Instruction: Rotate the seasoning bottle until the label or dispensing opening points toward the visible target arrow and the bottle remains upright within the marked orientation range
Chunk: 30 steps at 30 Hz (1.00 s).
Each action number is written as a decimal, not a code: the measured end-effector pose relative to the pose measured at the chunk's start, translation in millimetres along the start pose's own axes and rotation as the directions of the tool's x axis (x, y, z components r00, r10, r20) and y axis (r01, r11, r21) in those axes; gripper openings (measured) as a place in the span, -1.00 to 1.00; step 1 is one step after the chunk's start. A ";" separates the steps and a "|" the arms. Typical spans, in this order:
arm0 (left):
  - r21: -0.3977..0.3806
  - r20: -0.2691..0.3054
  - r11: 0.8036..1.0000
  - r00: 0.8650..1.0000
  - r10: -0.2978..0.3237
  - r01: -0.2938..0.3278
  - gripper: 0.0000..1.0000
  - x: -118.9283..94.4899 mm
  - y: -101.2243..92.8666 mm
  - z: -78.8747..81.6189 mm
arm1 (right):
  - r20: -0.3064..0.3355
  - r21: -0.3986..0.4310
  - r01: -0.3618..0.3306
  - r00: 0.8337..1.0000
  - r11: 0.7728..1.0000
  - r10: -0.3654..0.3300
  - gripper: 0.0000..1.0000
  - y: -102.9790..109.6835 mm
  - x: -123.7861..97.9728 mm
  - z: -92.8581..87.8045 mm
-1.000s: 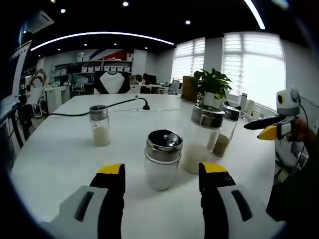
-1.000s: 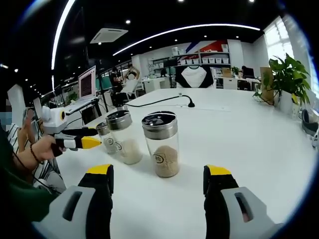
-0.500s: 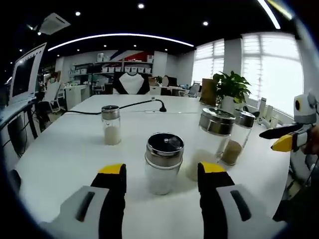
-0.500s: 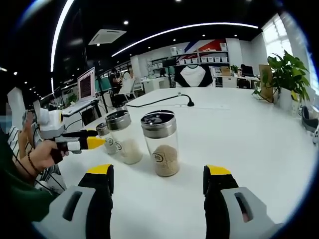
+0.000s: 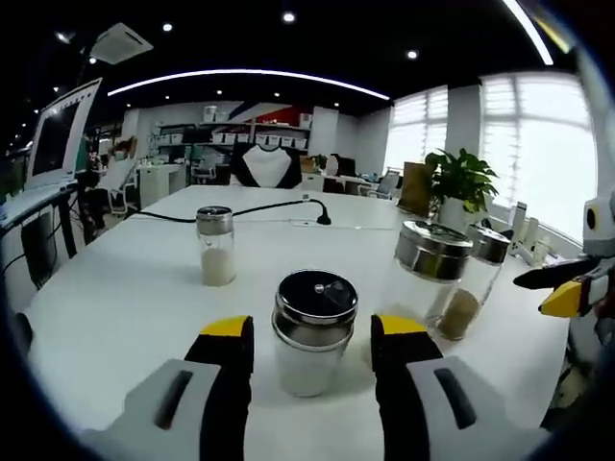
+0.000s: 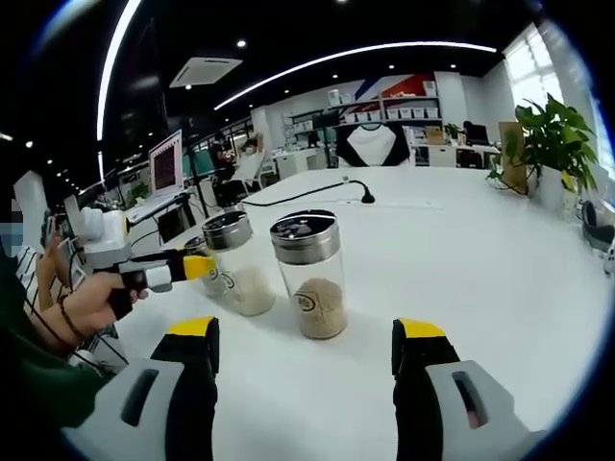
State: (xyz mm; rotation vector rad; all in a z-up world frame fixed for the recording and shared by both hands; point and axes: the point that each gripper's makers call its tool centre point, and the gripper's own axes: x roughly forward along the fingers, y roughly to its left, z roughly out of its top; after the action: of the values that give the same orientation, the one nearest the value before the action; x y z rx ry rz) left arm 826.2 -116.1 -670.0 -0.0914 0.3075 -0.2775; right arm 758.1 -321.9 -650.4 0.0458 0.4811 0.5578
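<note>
While the left gripper [image 5: 312, 346] stands spread around a white-filled bottle [image 5: 314, 330] on the table [image 5: 115, 298], touching nothing, the right gripper [image 6: 306, 346] gapes empty before a brown-filled jar [image 6: 309, 274].

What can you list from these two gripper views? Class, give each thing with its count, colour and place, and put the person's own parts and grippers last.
Seasoning bottles: four, clear glass with silver lids, on the table; nearest bottle holds white grains, between the left gripper's jaws; far bottle white-filled, standing apart; tall bottle and brown-filled bottle side by side.
Table: one, white, under everything.
Cable: one, black, across the table's far side.
Potted plant: one, green, at the table's window edge.
Monitor: one, beyond the table.
Person's hand: one, holding the left gripper.
Left gripper: black, yellow-tipped jaws, open around the nearest bottle.
Right gripper: same colours, open, short of the brown-filled bottle.
</note>
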 end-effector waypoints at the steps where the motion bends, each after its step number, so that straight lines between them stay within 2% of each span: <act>1: 0.021 -0.006 1.000 1.000 0.011 -0.011 -0.03 0.5 1.4 -1.1 | -0.001 0.000 0.000 1.000 1.000 0.000 0.49 -0.2 0.0 -0.1; 3: 0.042 0.002 0.999 1.000 0.021 -0.021 -0.08 0.7 2.5 1.1 | -0.001 -0.004 0.001 1.000 1.000 -0.001 0.49 -0.9 -0.1 -0.1; 5: 0.055 0.011 0.998 1.000 0.013 -0.013 -0.23 1.2 1.6 3.0 | 0.002 -0.003 0.002 1.000 1.000 -0.002 0.49 -1.7 -0.6 0.6; 6: 0.048 0.008 0.999 1.000 -0.012 0.011 -0.28 2.0 -3.0 2.7 | 0.002 -0.002 0.004 1.000 1.000 -0.004 0.49 -2.2 -0.9 0.6; 7: 0.050 0.015 0.999 1.000 0.020 -0.021 -0.29 1.5 2.6 4.2 | 0.001 -0.001 0.006 1.000 1.000 -0.006 0.48 -2.6 -1.0 0.5; 30: 0.069 0.019 0.997 0.999 -0.045 0.043 -0.30 2.5 -1.5 3.1 | -0.003 -0.003 0.001 1.000 1.000 -0.001 0.48 -2.4 1.9 1.0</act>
State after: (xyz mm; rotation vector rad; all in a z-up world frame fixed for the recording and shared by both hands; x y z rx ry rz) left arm 829.1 -118.1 -667.6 -0.0334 0.2757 -0.3305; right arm 761.2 -322.9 -650.7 0.0419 0.4837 0.5577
